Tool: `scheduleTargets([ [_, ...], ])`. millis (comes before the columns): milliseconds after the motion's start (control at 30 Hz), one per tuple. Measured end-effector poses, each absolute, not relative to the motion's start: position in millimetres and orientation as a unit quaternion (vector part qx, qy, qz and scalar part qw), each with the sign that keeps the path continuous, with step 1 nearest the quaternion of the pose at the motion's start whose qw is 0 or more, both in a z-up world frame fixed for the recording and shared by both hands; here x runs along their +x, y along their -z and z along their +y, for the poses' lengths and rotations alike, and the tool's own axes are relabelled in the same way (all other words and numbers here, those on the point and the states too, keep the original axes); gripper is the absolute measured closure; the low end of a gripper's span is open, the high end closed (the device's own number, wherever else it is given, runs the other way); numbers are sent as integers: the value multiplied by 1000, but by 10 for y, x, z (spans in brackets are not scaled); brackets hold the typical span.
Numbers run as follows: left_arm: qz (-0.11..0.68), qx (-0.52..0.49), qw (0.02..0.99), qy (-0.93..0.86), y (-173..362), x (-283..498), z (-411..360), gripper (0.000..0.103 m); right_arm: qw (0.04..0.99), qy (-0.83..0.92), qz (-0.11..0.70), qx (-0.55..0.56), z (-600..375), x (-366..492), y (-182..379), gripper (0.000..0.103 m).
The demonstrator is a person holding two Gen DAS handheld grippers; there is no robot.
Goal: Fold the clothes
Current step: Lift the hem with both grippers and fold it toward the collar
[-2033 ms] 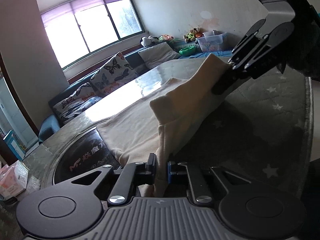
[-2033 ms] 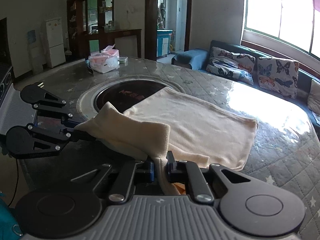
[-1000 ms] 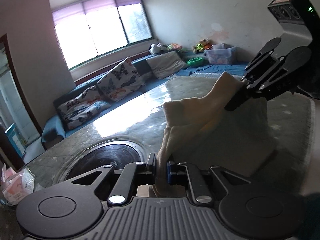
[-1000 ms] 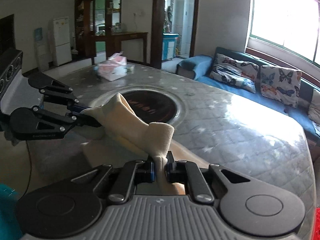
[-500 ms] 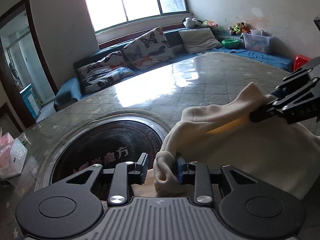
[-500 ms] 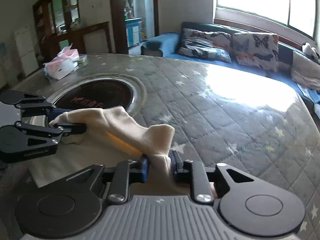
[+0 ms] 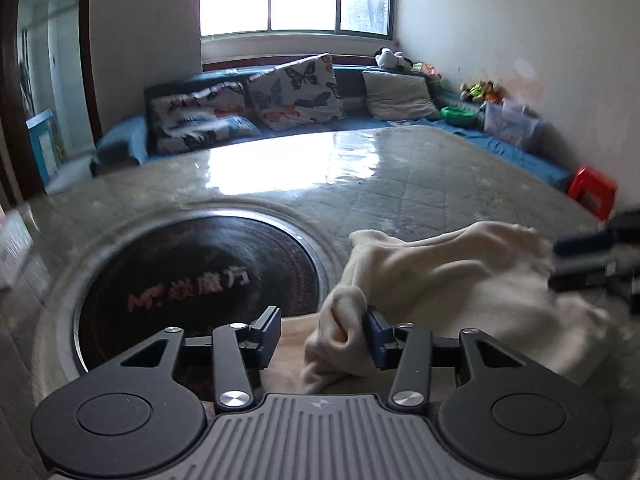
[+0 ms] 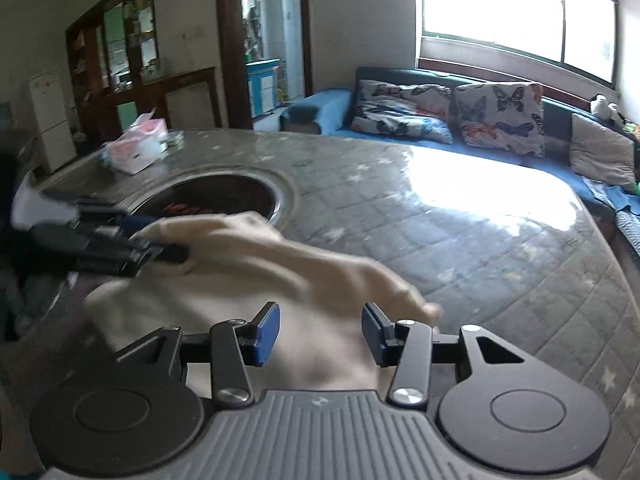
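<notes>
A cream garment [image 7: 460, 288] lies bunched on the quilted grey table [image 7: 420, 184]. My left gripper [image 7: 322, 336] is open; a rumpled corner of the cloth rests against its right pad. My right gripper [image 8: 320, 334] is open, with the cloth [image 8: 280, 264] lying slack between and beyond its pads. In the left wrist view the right gripper shows blurred at the right edge [image 7: 592, 264]. In the right wrist view the left gripper shows blurred at the left [image 8: 104, 240], touching the cloth's far corner.
A round black hotplate [image 7: 192, 280] is set into the table left of the garment. A pink tissue pack [image 8: 136, 148] sits at the table's far side. A blue sofa with butterfly cushions [image 7: 292, 92] runs behind. A red stool [image 7: 592, 196] stands to the right.
Both grippers have opened and let go of the cloth corners they held. The garment has dropped from its lifted fold onto the table beside the hotplate.
</notes>
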State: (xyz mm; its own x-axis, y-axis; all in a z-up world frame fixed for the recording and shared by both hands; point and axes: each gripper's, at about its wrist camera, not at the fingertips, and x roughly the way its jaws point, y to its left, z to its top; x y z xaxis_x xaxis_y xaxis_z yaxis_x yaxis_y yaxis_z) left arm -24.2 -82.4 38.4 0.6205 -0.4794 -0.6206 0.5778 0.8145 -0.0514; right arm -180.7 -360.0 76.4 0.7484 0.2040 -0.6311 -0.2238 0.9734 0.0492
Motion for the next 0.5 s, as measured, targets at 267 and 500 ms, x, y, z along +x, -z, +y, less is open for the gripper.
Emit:
scheduleTargets([
  [267, 338, 33, 885, 318, -353, -204, -737, 55, 926, -147, 346, -12, -3471, -1971, -684, 56],
  [500, 376, -6, 875, 306, -288, -99, -670, 81, 920, -168, 352, -27, -3359, -2027, -605, 56],
])
